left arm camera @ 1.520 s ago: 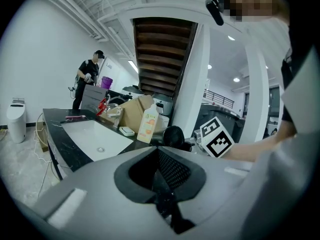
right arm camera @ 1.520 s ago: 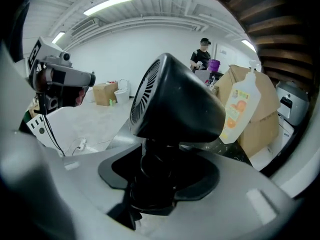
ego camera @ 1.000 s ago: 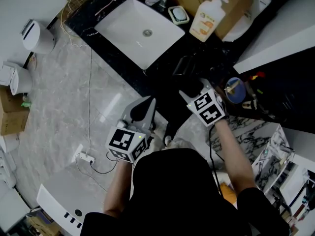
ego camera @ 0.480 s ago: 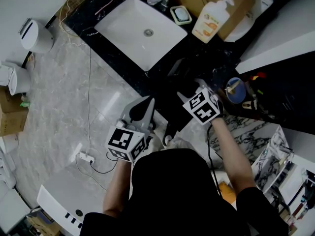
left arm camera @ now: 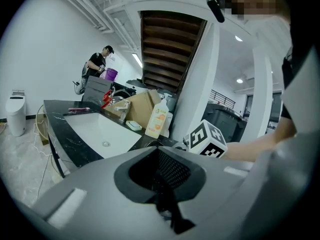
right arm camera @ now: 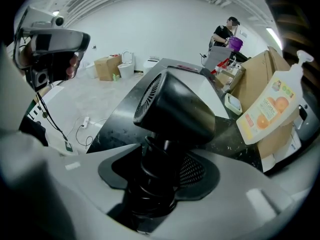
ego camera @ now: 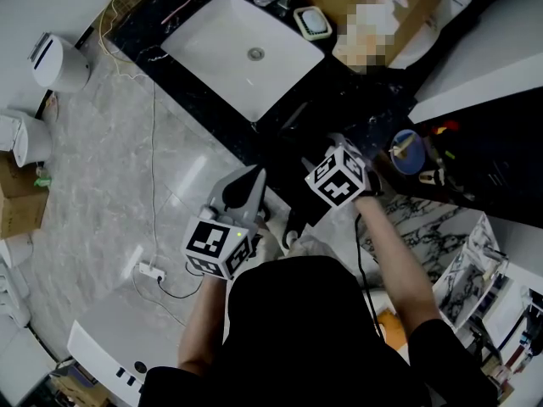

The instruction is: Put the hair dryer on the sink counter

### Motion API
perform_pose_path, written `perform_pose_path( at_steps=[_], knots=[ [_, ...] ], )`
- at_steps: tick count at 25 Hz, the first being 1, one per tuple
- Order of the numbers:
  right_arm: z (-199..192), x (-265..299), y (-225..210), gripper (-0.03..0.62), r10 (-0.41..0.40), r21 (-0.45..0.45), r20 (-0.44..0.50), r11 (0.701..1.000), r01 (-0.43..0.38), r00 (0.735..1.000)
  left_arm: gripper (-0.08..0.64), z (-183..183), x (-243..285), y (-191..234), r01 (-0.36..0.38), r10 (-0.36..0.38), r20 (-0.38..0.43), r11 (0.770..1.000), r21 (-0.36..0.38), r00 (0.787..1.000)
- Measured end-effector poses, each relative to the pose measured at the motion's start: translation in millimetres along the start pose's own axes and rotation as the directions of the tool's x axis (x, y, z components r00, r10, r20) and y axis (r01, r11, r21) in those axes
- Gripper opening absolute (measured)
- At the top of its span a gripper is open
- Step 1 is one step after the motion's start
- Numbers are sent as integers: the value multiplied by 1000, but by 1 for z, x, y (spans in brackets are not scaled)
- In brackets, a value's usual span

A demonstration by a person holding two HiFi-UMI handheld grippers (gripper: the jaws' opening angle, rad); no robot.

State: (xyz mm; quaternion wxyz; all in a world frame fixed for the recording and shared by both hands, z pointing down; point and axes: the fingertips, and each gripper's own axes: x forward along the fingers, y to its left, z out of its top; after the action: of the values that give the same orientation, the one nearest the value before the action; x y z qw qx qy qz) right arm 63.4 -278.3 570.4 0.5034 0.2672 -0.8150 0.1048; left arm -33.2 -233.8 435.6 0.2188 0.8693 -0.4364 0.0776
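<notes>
The dryer [right arm camera: 175,104], probably stiff, top-heavy and smooth-shelled, is clamped at its ribbed handle, the sensible hold, by the right gripper [right arm camera: 155,184] above the counter [right arm camera: 230,134]. A bottle [right arm camera: 270,109] stands at two o'clock. The left gripper [left arm camera: 165,184] is closed and empty, at eight o'clock in the head view.

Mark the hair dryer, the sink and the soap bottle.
hair dryer [right arm camera: 180,106], right gripper view, on its black body.
sink [ego camera: 219,39], head view, on the bare basin floor.
soap bottle [right arm camera: 267,109], right gripper view, on its label.

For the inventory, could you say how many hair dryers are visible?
1: the hair dryer, clamped by its handle in the right gripper above the counter. Others may be hidden.
</notes>
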Motion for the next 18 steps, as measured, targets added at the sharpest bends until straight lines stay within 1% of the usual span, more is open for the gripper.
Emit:
perform_pose_path(
  at_steps=[6,15,18],
  knots=[
    [-3,7,2,218,-8,-7,-49,1000,8,999,-2,0,0,6,-3,3,-7,1000,-12,1000],
    [-2,11,5,219,-35,-33,-60,999,33,998,-2,-1,3,6,8,-8,-11,1000,-1,1000],
    [-2,11,6,221,-42,-41,-59,998,39,997,-2,-1,4,4,9,-9,-9,1000,-9,1000]
  ],
)
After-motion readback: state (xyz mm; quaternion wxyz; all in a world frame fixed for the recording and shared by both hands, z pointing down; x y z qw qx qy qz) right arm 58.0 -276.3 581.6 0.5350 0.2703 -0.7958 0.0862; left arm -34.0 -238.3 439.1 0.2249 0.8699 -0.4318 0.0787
